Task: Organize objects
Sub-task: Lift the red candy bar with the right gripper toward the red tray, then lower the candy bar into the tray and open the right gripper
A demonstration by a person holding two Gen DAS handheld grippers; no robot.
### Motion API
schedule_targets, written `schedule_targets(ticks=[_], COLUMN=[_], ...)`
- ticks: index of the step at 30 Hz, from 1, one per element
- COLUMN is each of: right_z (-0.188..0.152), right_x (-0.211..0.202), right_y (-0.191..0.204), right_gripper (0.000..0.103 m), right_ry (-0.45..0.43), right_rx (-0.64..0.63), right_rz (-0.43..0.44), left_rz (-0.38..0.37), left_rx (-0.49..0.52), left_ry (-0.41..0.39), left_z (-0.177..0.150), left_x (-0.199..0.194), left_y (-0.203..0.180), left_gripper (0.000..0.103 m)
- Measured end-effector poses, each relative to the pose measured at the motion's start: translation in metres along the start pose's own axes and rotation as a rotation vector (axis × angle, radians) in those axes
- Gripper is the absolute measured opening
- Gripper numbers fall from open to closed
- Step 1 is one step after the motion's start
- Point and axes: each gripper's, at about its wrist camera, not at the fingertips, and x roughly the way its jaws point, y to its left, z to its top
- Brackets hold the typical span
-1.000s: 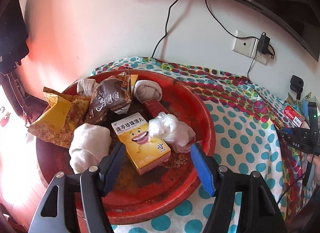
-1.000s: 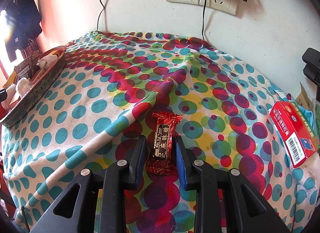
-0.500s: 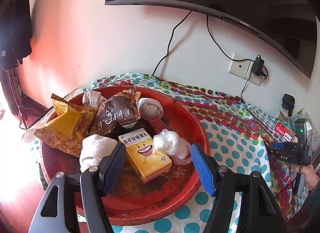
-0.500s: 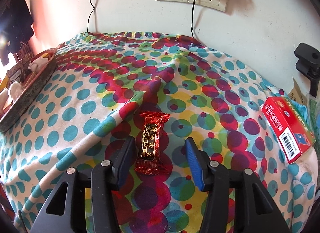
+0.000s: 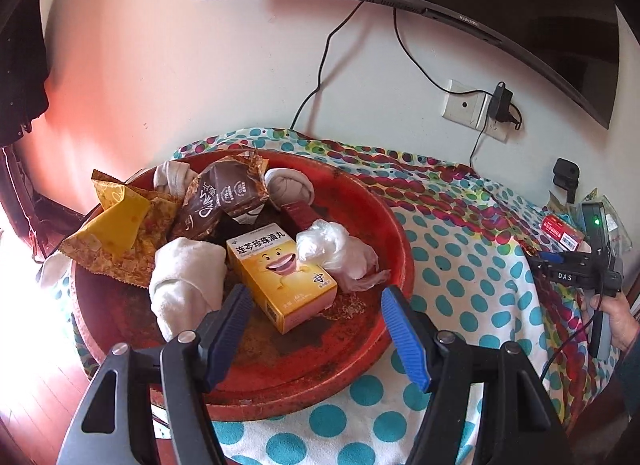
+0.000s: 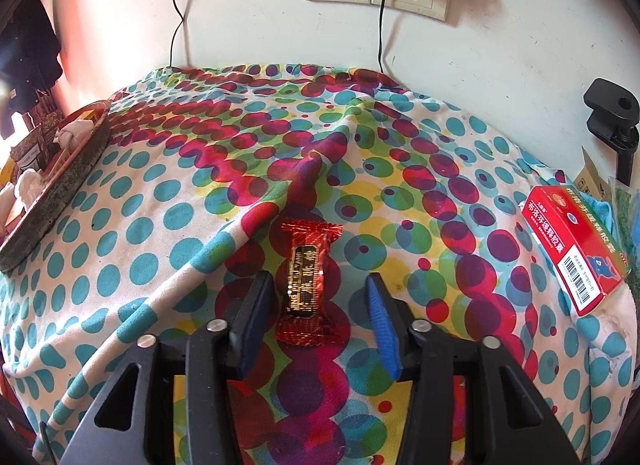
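Red candy lies on the spotted cloth, between the right gripper's parted jaws

The red-wrapped candy (image 6: 311, 285) rests untouched as the right gripper (image 6: 320, 321) has just been narrowing; a crooked pinch could skid the slick wrapper. Far left, the left gripper (image 5: 316, 329) gapes wide, empty, over the red tray (image 5: 396, 249).

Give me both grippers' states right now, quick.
Left gripper: open, empty, above the round red tray.
Right gripper: open, jaws just closing in around the red foil-wrapped candy, not gripping it.
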Motion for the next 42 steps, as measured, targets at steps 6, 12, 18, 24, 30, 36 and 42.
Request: schedule_targets(ticks=[6,12,18,24,30,36,42], right_z=[0.0,-0.003,-0.005,0.016,0.047,0.066,0.078], right_x=[-0.001,-0.007,-0.02,-0.044,-0.058,-0.062,-0.043], right_y=[0.012,0.013,0.017,0.025,0.07,0.142,0.183], right_gripper=[0.02,0.02,0.02,0.02,0.02,0.02,0.02], right_ry=[-0.01,-0.013,-0.03,-0.076,-0.119,-0.105,-0.065], right_rx=[-0.016,-0.015,-0.013,-0.039,-0.116,-0.221,-0.292], right_rz=[-0.039,-0.059,-0.046,0.028,0.163,0.28,0.329], left_rz=[0.022,0.053,0.075,0.089,0.101,0.128,0.16], left_rx=[-0.059,-0.091,-0.078,-0.074,-0.084,-0.105,-0.11], left_ry=[-0.026,-0.043,-0.045,-0.034,-0.031,-0.018,-0.011], left_z=[0.004,0.005,0.005,0.005,0.005,0.005,0.005], left_x=[-0.003,-0.007,-0.007,-0.004,-0.003,0.0,0.002], left_y=[0.015,0.023,0.022,0.023,0.026,0.032,0.036], left_gripper=[0.069,0.069,0.069,0.069,0.069,0.069,0.069])
